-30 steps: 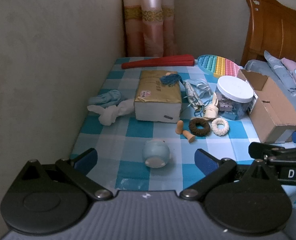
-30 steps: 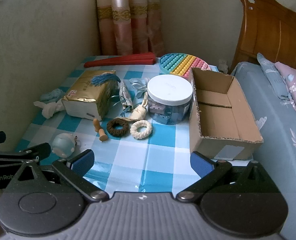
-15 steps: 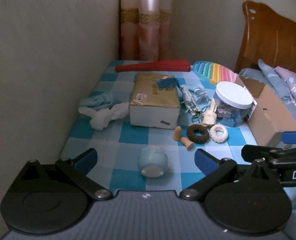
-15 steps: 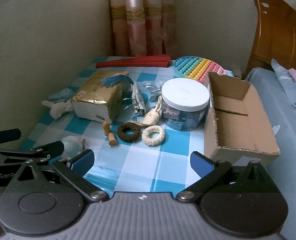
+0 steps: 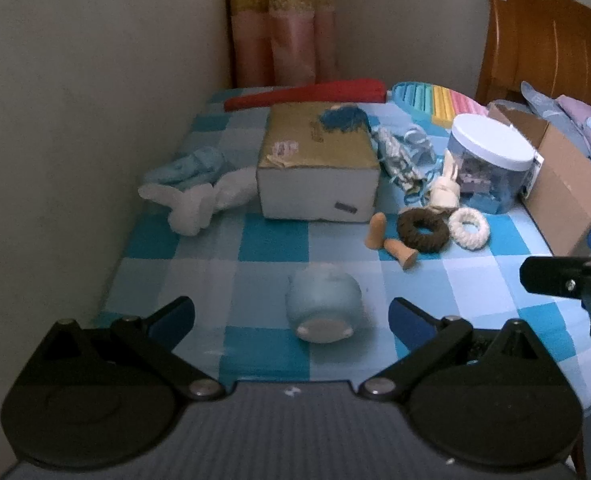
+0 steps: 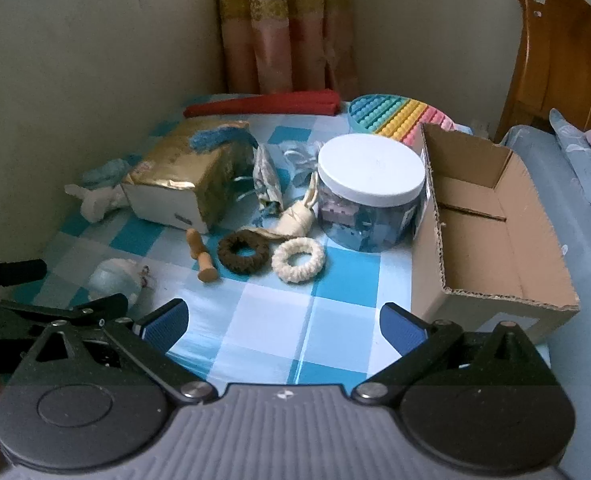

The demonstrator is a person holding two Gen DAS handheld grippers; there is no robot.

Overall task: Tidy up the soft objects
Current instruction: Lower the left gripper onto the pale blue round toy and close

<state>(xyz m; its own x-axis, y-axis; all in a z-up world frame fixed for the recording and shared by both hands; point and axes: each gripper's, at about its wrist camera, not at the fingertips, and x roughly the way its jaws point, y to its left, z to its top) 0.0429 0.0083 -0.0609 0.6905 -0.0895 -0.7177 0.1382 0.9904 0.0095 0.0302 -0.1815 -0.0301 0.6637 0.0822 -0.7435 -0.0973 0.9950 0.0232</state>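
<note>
On the checked blue desk (image 6: 335,288) we find the soft things spread in a loose band. Nearest us lies a pale blue round plush ball (image 5: 322,304), directly between the parted fingers of our left hand-held gripper (image 5: 291,314); the jaws are wide apart and hold nothing, and the ball does not touch either pad. Our right hand-held gripper (image 6: 281,322) hangs over bare cloth, jaws likewise spread and empty.

Mid-desk: a brown knitted ring (image 6: 242,255) and a cream knitted ring (image 6: 298,260) lie side by side, nearly touching. Just left of the brown ring sit two orange foam earplugs (image 5: 391,240), meeting at an angle. A small cream plush rabbit (image 6: 295,216) lies behind the rings, leaning against a clear jar with a white lid (image 6: 369,192).

A gold-wrapped tissue pack (image 5: 317,160) sits behind the ball, with a blue tassel (image 5: 341,120) on its top. Left of it, by the wall, a white knotted cloth (image 5: 193,202) and a light blue cloth (image 5: 187,166) touch each other. Tangled blue-and-white ribbon (image 5: 405,156) lies between pack and jar.

At the back edge: a red folded fan (image 6: 263,103) and a rainbow pop-bubble pad (image 6: 395,114). An open cardboard box (image 6: 491,240) stands at the right, just beside the jar; its inside looks empty. A bed with a wooden headboard (image 6: 567,68) adjoins the box.
</note>
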